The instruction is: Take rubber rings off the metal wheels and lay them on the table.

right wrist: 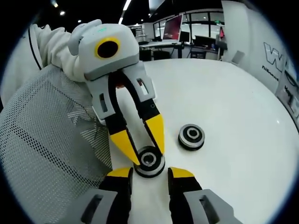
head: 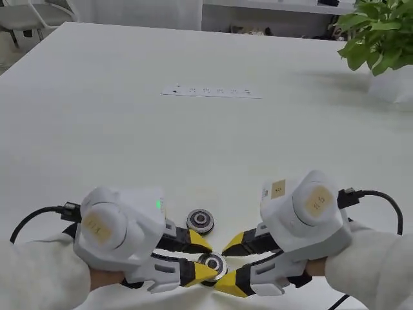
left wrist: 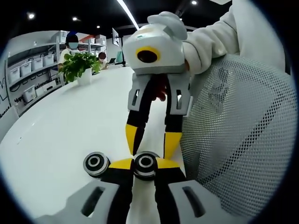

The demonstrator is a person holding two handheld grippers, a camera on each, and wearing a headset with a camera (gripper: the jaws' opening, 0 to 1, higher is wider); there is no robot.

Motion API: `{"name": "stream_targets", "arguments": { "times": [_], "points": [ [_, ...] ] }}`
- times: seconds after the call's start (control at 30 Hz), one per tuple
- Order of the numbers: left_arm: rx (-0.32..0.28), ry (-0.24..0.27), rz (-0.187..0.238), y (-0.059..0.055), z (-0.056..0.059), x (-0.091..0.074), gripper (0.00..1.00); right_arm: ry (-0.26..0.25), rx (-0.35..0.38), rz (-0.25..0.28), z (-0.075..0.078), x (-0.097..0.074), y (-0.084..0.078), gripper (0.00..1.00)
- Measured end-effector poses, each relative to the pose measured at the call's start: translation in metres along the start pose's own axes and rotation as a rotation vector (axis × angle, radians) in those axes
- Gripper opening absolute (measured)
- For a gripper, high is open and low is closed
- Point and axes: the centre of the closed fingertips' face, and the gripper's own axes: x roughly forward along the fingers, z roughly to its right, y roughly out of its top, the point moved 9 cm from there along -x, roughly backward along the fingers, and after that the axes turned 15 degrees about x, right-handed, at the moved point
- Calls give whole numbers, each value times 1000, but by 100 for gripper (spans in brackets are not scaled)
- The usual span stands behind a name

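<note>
Open-plan office, this one, with a touch of the lab! A broad white worktop (head: 129, 129) runs away ahead of the left tool (head: 205, 258) and right tool (head: 224, 266), with a socket strip (head: 210, 92) well ahead of both. A potted plant (head: 377, 32) sits far out beyond the right tool, shelves of storage bins (left wrist: 32, 65) near it. There's a mesh office chair (right wrist: 46, 135) close behind the left tool. Monitors (right wrist: 173, 28) on desks stand far ahead of the right tool, under ceiling strip lights (left wrist: 128, 11).
</note>
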Motion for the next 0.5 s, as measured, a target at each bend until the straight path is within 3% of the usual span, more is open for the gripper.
{"name": "stream_targets", "arguments": {
  "times": [0.5],
  "points": [
    [-12, 12, 2, -2, -4, -1, 7, -13, -6, 21, 3, -1, 2, 22]
  ]
}}
